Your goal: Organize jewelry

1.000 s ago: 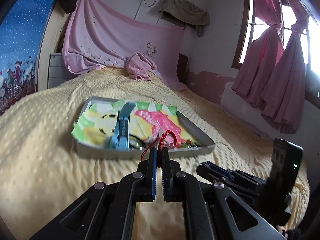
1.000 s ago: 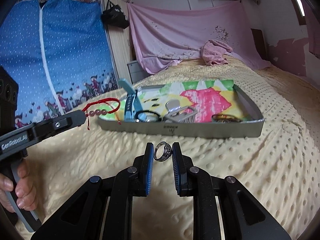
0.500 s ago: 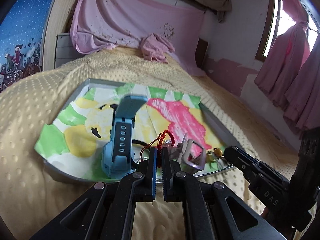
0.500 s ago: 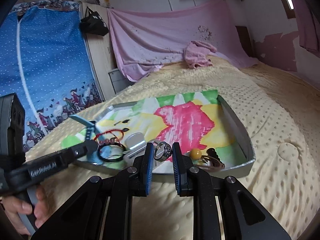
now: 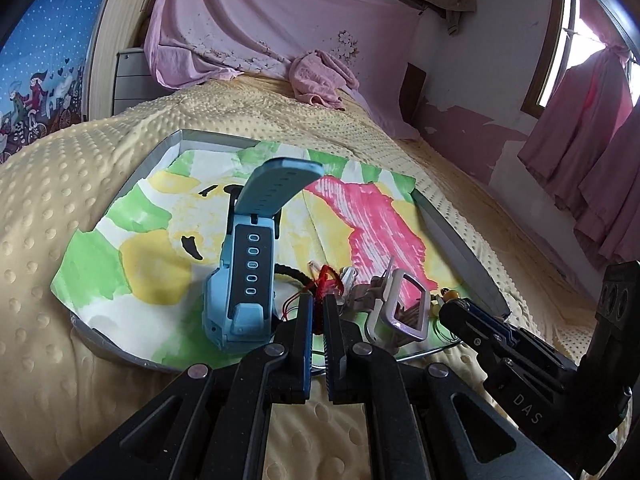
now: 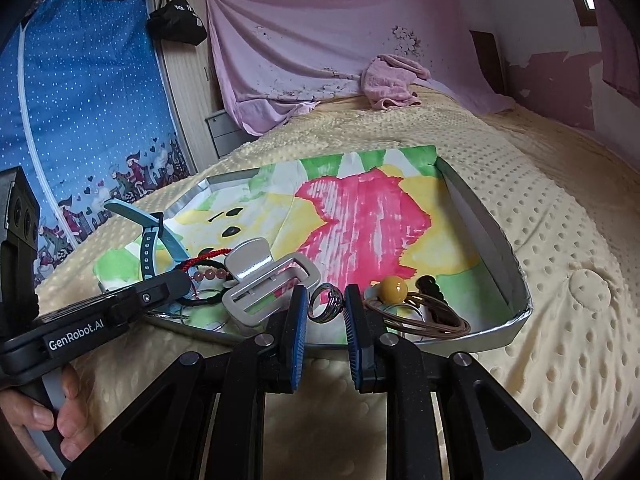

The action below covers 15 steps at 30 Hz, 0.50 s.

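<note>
A grey tray (image 5: 456,236) lined with a bright painted paper lies on the bed; it also shows in the right wrist view (image 6: 480,216). My left gripper (image 5: 318,304) is shut on a red cord bracelet (image 5: 326,280) with pink beads (image 6: 206,274), over the tray's near edge. My right gripper (image 6: 326,300) is shut on a silver ring (image 6: 326,303), also over the tray's near edge. In the tray lie a blue watch (image 5: 248,268), a silver hair clip (image 6: 268,276), a black cord and a yellow bead (image 6: 393,287) on thin hoops.
The tray sits on a yellow dotted blanket (image 5: 48,360). A pink towel (image 5: 320,80) lies at the bed's head under a hung pink sheet. Pink curtains (image 5: 580,152) hang on the right, a blue curtain (image 6: 80,120) on the left.
Both grippers have moved forward to the tray, each still holding its piece. The bracelet and the ring now hang over the tray's near edge.
</note>
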Motion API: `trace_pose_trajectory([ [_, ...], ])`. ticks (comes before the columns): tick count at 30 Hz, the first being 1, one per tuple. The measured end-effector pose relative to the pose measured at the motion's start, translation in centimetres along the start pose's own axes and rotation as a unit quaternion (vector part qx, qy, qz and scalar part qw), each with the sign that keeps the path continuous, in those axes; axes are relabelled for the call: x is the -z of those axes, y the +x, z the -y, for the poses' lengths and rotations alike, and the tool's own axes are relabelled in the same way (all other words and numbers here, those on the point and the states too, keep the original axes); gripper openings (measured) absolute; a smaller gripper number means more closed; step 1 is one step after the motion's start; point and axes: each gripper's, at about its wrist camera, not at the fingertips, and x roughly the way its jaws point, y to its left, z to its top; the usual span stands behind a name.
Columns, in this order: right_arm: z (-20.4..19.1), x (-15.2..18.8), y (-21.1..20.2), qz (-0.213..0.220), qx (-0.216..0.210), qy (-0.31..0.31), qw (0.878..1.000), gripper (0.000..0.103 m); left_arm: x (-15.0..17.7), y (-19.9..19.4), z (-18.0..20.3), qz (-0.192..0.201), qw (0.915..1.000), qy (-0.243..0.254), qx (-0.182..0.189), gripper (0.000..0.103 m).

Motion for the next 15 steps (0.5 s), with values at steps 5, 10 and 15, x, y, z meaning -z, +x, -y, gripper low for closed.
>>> trace_pose_trajectory([
  [5, -0.1, -0.1, -0.1, 0.001, -0.002, 0.001, 1.0, 0.017, 0.1, -0.3, -0.1, 0.003, 1.0, -0.005, 0.003, 0.006],
  [10, 0.2, 0.2, -1.4, 0.024, 0.001, 0.006, 1.0, 0.023, 0.4, -2.2, -0.2, 0.031, 0.9995, -0.005, 0.011, 0.04],
  [15, 0.6, 0.2, -4.4, 0.073, 0.008, 0.017, 0.997, 0.036, 0.9, -4.9, -0.1, 0.071, 0.9974, 0.001, 0.009, 0.054],
])
